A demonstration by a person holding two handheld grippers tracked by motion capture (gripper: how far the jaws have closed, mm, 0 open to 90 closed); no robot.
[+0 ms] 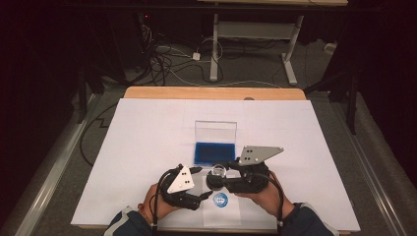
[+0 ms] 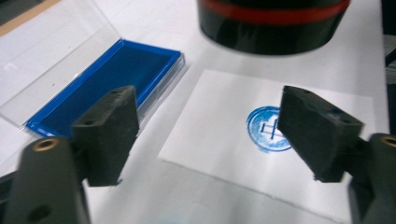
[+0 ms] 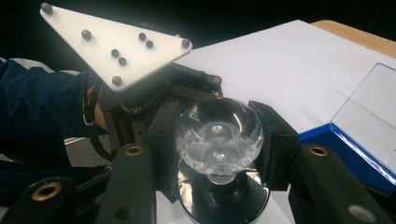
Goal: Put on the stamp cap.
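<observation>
Your right gripper (image 1: 220, 173), just right of centre low in the high view, is pinched on the clear faceted knob (image 3: 219, 133) of a round stamp (image 1: 216, 178); in the right gripper view the two black jaws press the knob from both sides at mid-frame, with the stamp's dark body below it. Your left gripper (image 1: 200, 183), at the lower left of centre in the high view, has its jaws spread wide with nothing between them. In the left gripper view they stand apart over a white slip of paper (image 2: 219, 121), and a round blue stamp print (image 2: 264, 135) shows on that slip beside the right-hand jaw. The stamp's black base with a red band hangs at the top edge there. The open blue ink pad (image 1: 214, 152) lies just above both grippers, its clear lid (image 1: 215, 131) standing upright behind it.
</observation>
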